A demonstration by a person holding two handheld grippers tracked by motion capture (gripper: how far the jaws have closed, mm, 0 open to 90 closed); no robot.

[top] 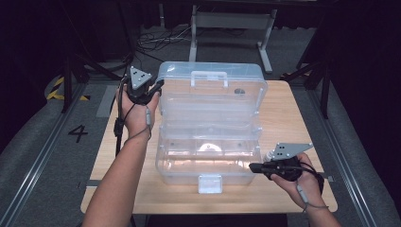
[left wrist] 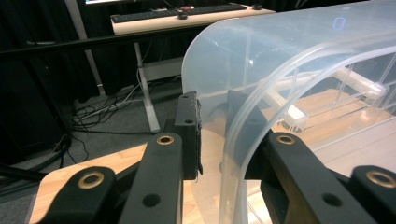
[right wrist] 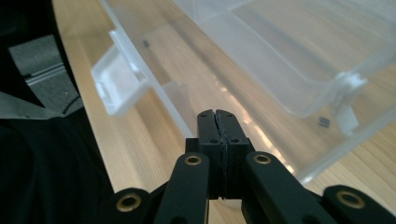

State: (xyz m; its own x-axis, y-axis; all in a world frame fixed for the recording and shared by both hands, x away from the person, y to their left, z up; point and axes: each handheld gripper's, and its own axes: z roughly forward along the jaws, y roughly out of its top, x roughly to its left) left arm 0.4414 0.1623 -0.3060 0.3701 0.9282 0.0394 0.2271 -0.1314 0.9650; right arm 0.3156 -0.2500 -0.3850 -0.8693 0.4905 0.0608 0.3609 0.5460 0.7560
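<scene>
A clear plastic tiered storage box is centred on the wooden table, lid raised. The lid's curved edge is straddled by the left gripper – jaws parted, wall between them, likely to steady it. The right gripper, jaws pressed together and empty, is braced against the base's front right corner. Bare table remains on both sides – little in front.

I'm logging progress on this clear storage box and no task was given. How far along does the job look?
Done: the clear box stands open, lid raised and trays stepped out. In hand: the left hand-held gripper straddles the lid's edge, jaws apart, while the right hand-held gripper is shut, empty, pressed against the box's front corner. Left: unclear; I can't tell whether it's being opened or closed.
</scene>
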